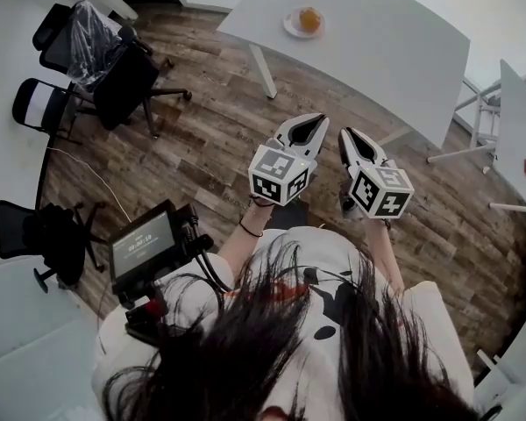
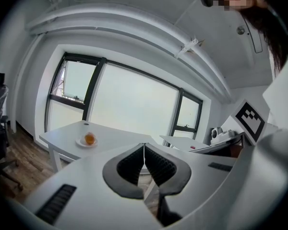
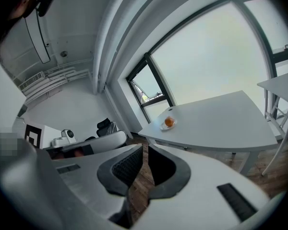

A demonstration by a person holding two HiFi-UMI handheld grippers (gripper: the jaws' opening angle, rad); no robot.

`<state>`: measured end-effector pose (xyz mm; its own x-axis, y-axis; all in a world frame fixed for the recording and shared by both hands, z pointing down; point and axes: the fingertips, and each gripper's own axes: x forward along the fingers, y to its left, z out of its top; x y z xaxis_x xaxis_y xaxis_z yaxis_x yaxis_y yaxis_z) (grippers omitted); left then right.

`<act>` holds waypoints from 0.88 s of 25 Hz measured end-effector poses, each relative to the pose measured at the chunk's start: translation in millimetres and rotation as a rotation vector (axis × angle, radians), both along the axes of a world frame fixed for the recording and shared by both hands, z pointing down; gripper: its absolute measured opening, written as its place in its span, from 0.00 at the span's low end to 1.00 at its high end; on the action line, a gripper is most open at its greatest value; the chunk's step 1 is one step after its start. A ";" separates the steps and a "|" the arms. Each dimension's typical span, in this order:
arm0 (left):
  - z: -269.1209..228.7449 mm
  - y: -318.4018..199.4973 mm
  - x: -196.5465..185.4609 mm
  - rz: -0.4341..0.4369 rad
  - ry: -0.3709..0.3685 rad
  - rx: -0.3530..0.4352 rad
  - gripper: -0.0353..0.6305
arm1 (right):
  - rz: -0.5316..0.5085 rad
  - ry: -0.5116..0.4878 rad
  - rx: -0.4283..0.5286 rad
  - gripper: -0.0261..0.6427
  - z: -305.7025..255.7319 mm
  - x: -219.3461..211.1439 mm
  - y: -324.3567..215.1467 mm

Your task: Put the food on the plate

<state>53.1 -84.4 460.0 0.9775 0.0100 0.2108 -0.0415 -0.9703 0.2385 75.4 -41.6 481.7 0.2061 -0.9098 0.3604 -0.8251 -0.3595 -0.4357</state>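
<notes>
An orange piece of food [image 1: 309,18] lies on a small white plate [image 1: 291,26] on the white table [image 1: 377,51] ahead, well beyond both grippers. I hold my left gripper [image 1: 323,117] and right gripper [image 1: 344,132] side by side at chest height over the wooden floor, both pointing toward that table. In the left gripper view the jaws meet at the tips [image 2: 144,144] with nothing between them, and the food [image 2: 90,138] shows far off to the left. The right gripper [image 3: 145,146] is likewise shut and empty, with the food [image 3: 169,121] far ahead.
Black office chairs [image 1: 114,68] stand at the left, and another chair [image 1: 44,235] nearer. A second white table [image 1: 519,121] is at the right. A small screen [image 1: 145,244] hangs at the person's chest. Wooden floor lies between me and the table.
</notes>
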 end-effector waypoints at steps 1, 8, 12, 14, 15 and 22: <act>-1.4 8.8 -2.6 -0.005 0.002 0.003 0.06 | -0.003 0.000 0.007 0.11 -1.3 -2.0 8.2; 2.2 67.4 -27.1 -0.036 -0.002 0.017 0.06 | -0.045 -0.004 0.032 0.11 0.1 -24.6 59.4; 3.7 100.3 -46.2 -0.051 -0.004 0.030 0.06 | -0.073 -0.009 0.041 0.11 2.0 -42.9 87.4; 2.3 128.1 -64.4 -0.056 0.003 0.045 0.06 | -0.083 0.002 0.050 0.11 0.8 -60.3 113.8; 1.1 142.9 -74.6 -0.060 0.009 0.053 0.06 | -0.085 0.009 0.057 0.11 -0.7 -70.0 128.5; -0.4 153.5 -91.0 -0.096 0.015 0.059 0.06 | -0.112 0.031 0.072 0.11 -7.9 -85.0 140.2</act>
